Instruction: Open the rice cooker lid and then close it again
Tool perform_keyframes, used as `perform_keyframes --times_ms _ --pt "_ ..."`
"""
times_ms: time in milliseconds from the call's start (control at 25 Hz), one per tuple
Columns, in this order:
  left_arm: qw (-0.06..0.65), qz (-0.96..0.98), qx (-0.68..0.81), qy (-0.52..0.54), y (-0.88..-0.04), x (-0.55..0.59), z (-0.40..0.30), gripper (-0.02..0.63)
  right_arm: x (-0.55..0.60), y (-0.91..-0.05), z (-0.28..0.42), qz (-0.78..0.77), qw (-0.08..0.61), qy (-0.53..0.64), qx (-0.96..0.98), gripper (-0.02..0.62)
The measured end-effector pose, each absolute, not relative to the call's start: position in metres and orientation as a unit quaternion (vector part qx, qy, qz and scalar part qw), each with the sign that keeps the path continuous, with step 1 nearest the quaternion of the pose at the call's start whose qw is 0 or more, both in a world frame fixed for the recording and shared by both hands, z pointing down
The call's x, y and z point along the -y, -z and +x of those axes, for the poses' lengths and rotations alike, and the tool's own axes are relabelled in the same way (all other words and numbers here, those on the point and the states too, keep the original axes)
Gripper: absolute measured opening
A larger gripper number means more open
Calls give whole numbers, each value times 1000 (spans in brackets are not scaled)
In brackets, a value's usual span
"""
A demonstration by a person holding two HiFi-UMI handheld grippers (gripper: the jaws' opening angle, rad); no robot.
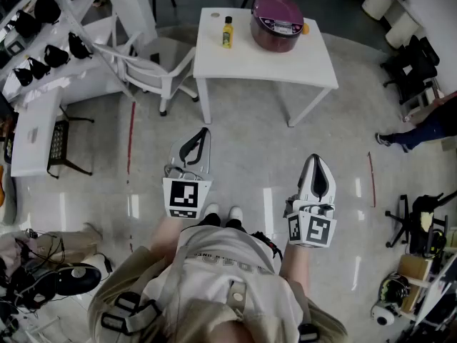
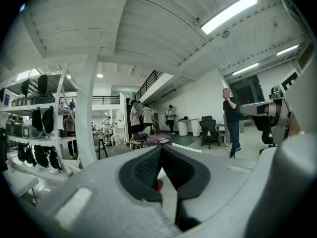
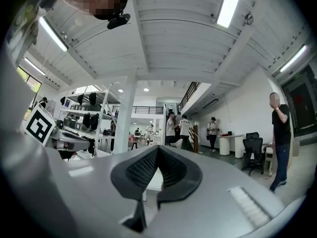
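Both sets of jaws closed tight, empty
Left gripper (image 1: 205, 131) and right gripper (image 1: 315, 158) hang well short of the rice cooker (image 1: 277, 23).

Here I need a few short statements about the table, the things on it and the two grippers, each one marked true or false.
1. The dark purple round rice cooker stands on the white rectangular table, lid shut. True.
2. The small yellow bottle lies on the floor. False: it stands upright on the table beside the cooker.
3. The left gripper touches the cooker. False: it is well short of the table.
4. The right gripper has its jaws together, holding nothing. True.
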State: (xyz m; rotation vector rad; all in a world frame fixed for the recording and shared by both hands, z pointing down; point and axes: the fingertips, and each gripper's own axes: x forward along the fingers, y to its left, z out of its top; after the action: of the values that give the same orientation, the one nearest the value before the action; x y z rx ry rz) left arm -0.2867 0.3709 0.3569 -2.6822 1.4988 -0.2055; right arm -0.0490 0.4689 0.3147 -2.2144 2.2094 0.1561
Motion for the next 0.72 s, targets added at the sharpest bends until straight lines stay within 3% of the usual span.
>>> perform_keyframes --times_ms 720 --pt "26 -871 -485 78 -363 -352 -275 9 -450 -318 -43 -699 6 -42 -714 0"
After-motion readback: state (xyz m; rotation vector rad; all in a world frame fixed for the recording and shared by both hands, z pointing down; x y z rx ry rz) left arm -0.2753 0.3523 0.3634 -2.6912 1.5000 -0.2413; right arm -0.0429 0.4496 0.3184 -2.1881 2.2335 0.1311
